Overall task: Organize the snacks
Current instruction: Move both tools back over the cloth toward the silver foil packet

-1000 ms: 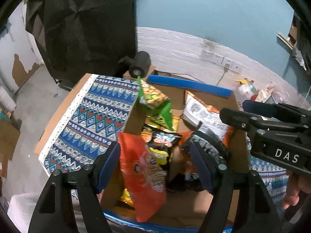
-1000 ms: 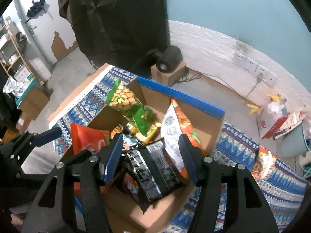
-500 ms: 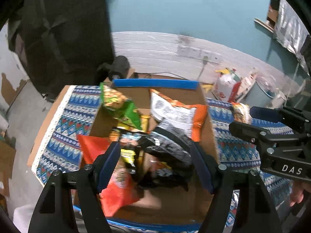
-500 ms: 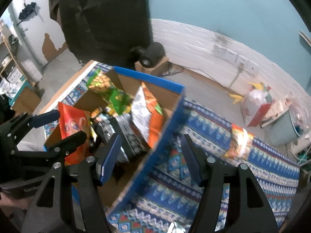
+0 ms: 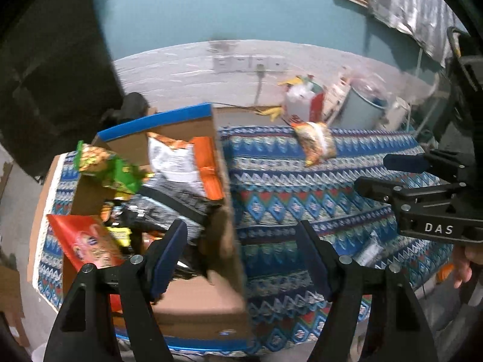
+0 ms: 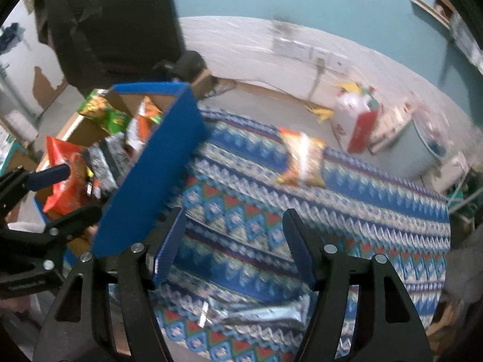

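Note:
A cardboard box (image 5: 223, 163) with blue edges holds several snack bags: a green one (image 5: 105, 166), a white-and-orange one (image 5: 178, 163), a red one (image 5: 87, 244) and a black one (image 5: 169, 208). My left gripper (image 5: 241, 256) is open and empty above the box's right wall. My right gripper (image 6: 234, 241) hovers over the patterned cloth (image 6: 241, 211); its jaws are opening with nothing between them. An orange snack bag (image 6: 302, 160) lies far out on the cloth. A silver wrapped bar (image 6: 256, 313) lies near the front edge, below the right fingers.
The box's blue side (image 6: 157, 166) rises just left of the right gripper. Beyond the table's far edge a white-and-red bag (image 6: 359, 126) and a grey bin (image 6: 422, 147) stand on the floor. Black cloth (image 6: 105, 24) hangs at the back left.
Both views have swung right, from over the box to the cloth. The black bag that was between the right fingers stays in the box, and those fingers stand wider.

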A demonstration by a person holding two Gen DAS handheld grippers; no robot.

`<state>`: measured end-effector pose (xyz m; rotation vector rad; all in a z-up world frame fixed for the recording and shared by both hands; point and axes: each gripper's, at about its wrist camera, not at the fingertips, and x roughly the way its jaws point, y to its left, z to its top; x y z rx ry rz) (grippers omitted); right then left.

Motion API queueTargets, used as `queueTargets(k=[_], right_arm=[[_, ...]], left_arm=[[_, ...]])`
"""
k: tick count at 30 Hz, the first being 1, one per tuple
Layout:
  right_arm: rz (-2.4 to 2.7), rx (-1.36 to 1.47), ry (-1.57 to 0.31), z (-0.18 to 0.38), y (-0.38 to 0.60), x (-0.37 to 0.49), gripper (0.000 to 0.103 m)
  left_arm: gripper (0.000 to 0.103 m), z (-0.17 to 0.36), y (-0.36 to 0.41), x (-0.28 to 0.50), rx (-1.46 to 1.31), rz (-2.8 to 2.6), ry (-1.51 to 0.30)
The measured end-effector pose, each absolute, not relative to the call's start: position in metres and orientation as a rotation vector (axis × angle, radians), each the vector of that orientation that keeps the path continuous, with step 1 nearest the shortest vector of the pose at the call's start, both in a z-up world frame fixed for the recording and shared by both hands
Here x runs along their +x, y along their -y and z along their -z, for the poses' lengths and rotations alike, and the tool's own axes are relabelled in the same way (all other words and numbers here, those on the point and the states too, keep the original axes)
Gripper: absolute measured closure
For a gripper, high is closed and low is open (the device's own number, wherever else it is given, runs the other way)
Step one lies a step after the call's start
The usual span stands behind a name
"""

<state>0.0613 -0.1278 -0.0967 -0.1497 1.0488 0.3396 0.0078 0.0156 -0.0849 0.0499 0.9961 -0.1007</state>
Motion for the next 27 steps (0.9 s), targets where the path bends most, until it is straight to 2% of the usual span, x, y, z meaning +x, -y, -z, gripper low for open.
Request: queueTargets(k=[17, 27], right_arm=[[-0.207, -0.087, -1.225, 0.160, 0.215, 0.026, 0.036], [-0.175, -0.089, -1.375, 0.210, 0.224, 0.014, 0.036]], left_arm=[[0.027, 0.140, 0.077, 0.008, 0.195, 0.229, -1.103], [0.027, 0.184, 0.107, 0.017, 0.293, 0.229, -1.169]])
